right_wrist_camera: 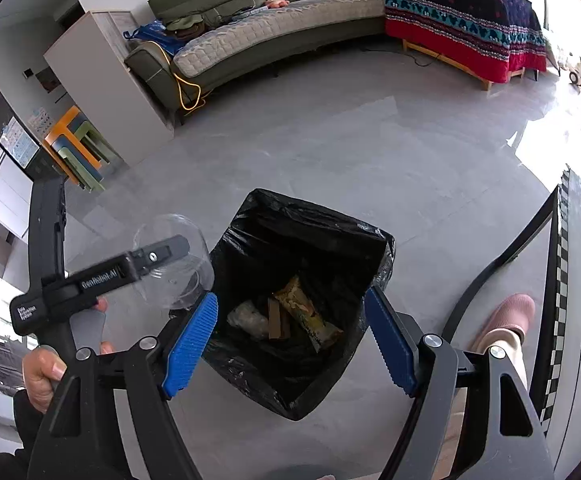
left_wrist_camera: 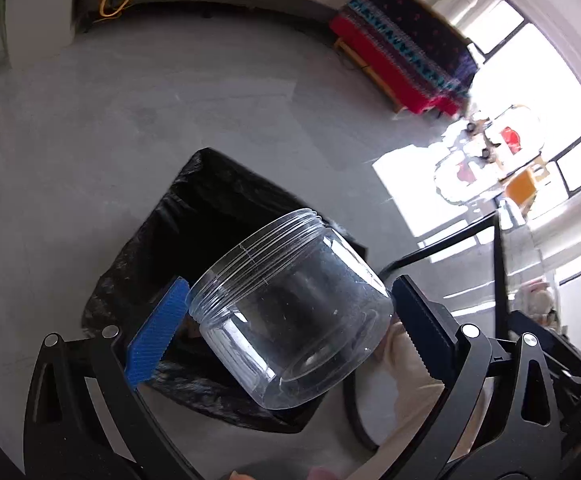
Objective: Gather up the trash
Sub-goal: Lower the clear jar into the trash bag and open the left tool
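My left gripper [left_wrist_camera: 290,326] is shut on a clear plastic jar [left_wrist_camera: 290,312], lidless and tilted, held above the left part of a bin lined with a black bag [left_wrist_camera: 162,240]. In the right wrist view the jar [right_wrist_camera: 174,264] and the left gripper [right_wrist_camera: 162,256] hang just left of the bin's rim [right_wrist_camera: 314,208]. My right gripper [right_wrist_camera: 290,336] is open and empty above the bin's mouth. Inside the bin lie a crumpled clear wrapper [right_wrist_camera: 246,318] and a yellow-brown snack packet [right_wrist_camera: 306,312].
Grey floor all around the bin. A grey-green sofa [right_wrist_camera: 250,28] and a bench under a red-and-dark blanket [right_wrist_camera: 466,24] stand at the back. Coloured stools [right_wrist_camera: 74,148] are at left. The person's pink slipper [right_wrist_camera: 506,316] and a table's black leg [right_wrist_camera: 494,264] are right of the bin.
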`<act>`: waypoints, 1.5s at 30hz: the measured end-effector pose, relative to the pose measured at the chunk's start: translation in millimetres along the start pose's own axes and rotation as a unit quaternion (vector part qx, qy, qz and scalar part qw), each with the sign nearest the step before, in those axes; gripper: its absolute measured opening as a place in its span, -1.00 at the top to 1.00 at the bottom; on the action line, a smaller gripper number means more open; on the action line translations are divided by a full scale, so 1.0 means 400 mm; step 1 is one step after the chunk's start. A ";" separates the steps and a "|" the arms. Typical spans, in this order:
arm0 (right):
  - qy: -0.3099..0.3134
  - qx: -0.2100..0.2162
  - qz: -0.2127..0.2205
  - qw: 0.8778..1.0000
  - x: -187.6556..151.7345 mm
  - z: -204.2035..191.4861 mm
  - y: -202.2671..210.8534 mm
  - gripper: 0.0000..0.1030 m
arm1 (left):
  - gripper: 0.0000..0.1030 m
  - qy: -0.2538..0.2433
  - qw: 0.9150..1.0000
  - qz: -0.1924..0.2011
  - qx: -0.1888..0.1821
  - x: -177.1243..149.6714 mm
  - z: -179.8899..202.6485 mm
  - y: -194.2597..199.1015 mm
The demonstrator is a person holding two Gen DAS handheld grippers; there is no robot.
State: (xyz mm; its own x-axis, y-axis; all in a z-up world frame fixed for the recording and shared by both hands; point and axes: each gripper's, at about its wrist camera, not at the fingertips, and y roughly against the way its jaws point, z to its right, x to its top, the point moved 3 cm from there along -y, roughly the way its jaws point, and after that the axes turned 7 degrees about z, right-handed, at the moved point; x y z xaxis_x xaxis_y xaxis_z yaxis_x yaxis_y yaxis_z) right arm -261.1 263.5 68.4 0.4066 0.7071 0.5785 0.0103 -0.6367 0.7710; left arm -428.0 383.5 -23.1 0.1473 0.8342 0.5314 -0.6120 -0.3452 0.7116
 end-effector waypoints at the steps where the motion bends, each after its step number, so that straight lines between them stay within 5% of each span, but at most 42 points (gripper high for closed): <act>1: -0.001 0.000 0.000 1.000 -0.001 0.002 0.000 -0.49 | -0.89 0.011 1.000 -0.006 -0.025 0.000 0.000 -0.002; 4: -0.003 -0.001 0.000 1.000 -0.004 0.008 0.002 -0.49 | -0.89 0.026 0.997 -0.022 -0.063 -0.005 0.005 -0.012; 10: -0.012 -0.003 0.001 1.000 -0.007 0.022 0.008 -0.49 | -0.90 0.028 0.999 0.009 -0.038 0.000 0.017 -0.006; 16: -0.018 0.000 0.001 1.000 -0.010 0.027 0.007 -0.49 | -0.90 0.020 0.999 -0.012 -0.040 0.001 0.023 -0.015; 19: -0.016 0.001 -0.002 1.000 -0.013 0.026 0.007 -0.49 | -0.90 0.100 0.985 -0.048 -0.134 -0.005 0.008 -0.032; 22: -0.017 0.003 -0.002 1.000 -0.012 0.028 0.009 -0.49 | -0.90 0.014 1.000 -0.004 -0.010 0.002 0.026 -0.019; 26: -0.014 0.003 -0.001 1.000 -0.012 0.028 0.010 -0.49 | -0.90 0.042 0.998 -0.013 -0.055 0.001 0.031 -0.017; 32: 0.023 0.015 -0.003 1.000 -0.028 -0.021 0.003 -0.49 | -0.90 0.046 0.998 -0.024 -0.047 0.000 0.049 -0.017; 36: 0.028 0.017 -0.006 0.999 -0.036 -0.027 -0.001 -0.49 | -0.90 -0.009 1.000 0.010 0.017 0.022 0.064 0.006; 39: 0.023 0.016 -0.005 1.000 -0.040 -0.017 0.005 -0.49 | -0.90 -0.083 0.991 0.059 0.088 0.027 0.091 0.036; 45: 0.011 0.013 0.002 1.000 -0.040 0.006 0.021 -0.49 | -0.90 -0.152 0.985 0.069 0.040 0.018 0.149 0.052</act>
State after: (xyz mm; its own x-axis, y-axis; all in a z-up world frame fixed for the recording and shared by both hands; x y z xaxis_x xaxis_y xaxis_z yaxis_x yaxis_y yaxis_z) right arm -265.2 246.2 64.9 0.3871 0.7113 0.5867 0.0320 -0.6463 0.7624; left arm -393.5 356.5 23.0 0.2992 0.6142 0.7303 -0.5813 -0.4896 0.6499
